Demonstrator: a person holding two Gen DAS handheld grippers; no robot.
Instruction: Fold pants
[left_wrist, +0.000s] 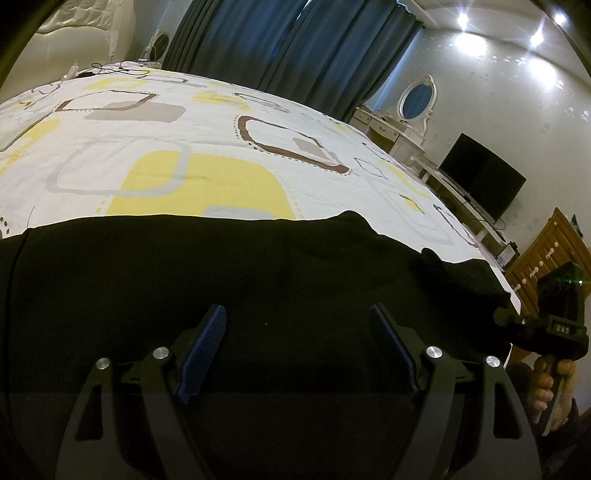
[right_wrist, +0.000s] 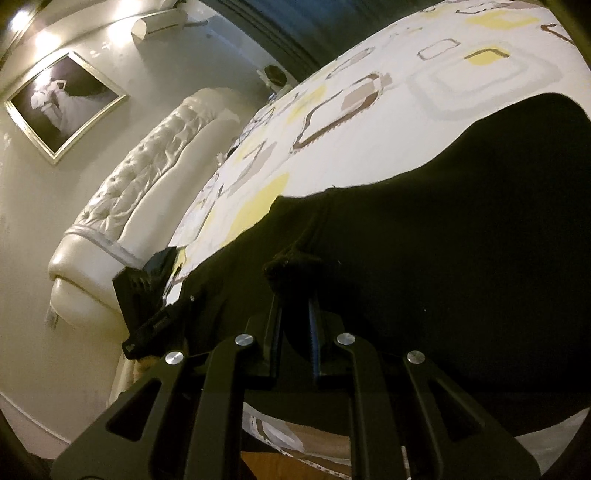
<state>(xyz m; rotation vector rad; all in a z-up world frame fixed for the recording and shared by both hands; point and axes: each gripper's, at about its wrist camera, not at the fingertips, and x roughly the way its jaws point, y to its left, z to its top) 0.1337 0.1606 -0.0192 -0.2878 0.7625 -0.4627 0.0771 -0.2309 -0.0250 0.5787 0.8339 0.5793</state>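
Across the near edge of the bed (left_wrist: 221, 147) lie the black pants (left_wrist: 258, 277), soft, limp and light, likely to sag unless taken at a hem or waistband. Right hand-held gripper (right_wrist: 295, 280) pinches a bunched fold of them; left hand-held gripper (left_wrist: 297, 325) hangs spread above the cloth.

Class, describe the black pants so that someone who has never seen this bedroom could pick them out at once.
Start at the large bed under its white bedspread printed with yellow, grey and brown squares. The pants lie across its near edge, one corner pinched in the right gripper. They are the only plain black cloth on that pale, patterned cover.
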